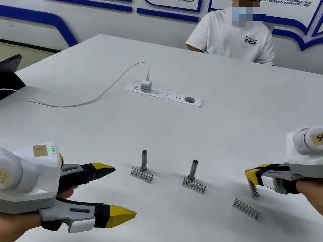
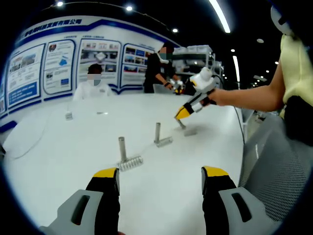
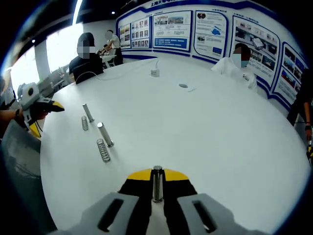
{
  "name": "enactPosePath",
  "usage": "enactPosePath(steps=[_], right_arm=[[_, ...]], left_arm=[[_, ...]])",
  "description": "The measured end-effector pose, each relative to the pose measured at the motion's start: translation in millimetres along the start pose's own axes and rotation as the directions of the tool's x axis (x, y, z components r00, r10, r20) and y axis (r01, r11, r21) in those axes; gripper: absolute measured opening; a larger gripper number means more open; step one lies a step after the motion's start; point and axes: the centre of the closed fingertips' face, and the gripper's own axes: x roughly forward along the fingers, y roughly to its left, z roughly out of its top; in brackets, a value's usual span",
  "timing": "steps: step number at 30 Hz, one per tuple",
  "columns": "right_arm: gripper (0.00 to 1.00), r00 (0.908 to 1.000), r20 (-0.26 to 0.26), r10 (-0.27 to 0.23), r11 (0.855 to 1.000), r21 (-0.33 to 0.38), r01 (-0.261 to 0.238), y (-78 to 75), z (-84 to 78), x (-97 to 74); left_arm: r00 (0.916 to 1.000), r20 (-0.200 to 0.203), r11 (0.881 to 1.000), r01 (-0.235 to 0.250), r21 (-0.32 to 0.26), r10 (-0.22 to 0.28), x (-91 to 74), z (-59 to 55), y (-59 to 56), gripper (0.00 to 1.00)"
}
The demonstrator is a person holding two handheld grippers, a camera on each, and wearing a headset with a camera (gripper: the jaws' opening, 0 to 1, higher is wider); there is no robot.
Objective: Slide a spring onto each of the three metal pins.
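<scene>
Right tongs (image 1: 251,177) clamp a steel pin (image 1: 254,190) at near right; left tongs (image 1: 124,192) gape at near left. Between them, two smooth upright pins (image 1: 144,160) stand beside coiled springs (image 1: 142,174) on the matte white tabletop (image 1: 217,126), which spreads open toward a far power strip (image 1: 164,94).

A power strip (image 1: 164,94), with a charger (image 1: 146,86) and its cable (image 1: 96,97), is laid on the white table (image 1: 227,116). Nearer, two metal pins (image 1: 144,160) (image 1: 193,170) are stood upright, with a spring (image 1: 142,174) (image 1: 194,185) laid just beside each. A third spring (image 1: 246,208) is laid apart, further right.
</scene>
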Motion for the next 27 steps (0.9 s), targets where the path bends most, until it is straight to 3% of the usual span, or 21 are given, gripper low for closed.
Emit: enactPosePath(steps=[27], right_arm=[[0.09, 0.9979, 0.058, -0.027, 0.998, 0.055, 0.024, -3.3, -12.5, -27.2]], left_arm=[[0.9999, -0.004, 1.0, 0.014, 0.028, -0.013, 1.4, 7.9, -5.9, 0.69]])
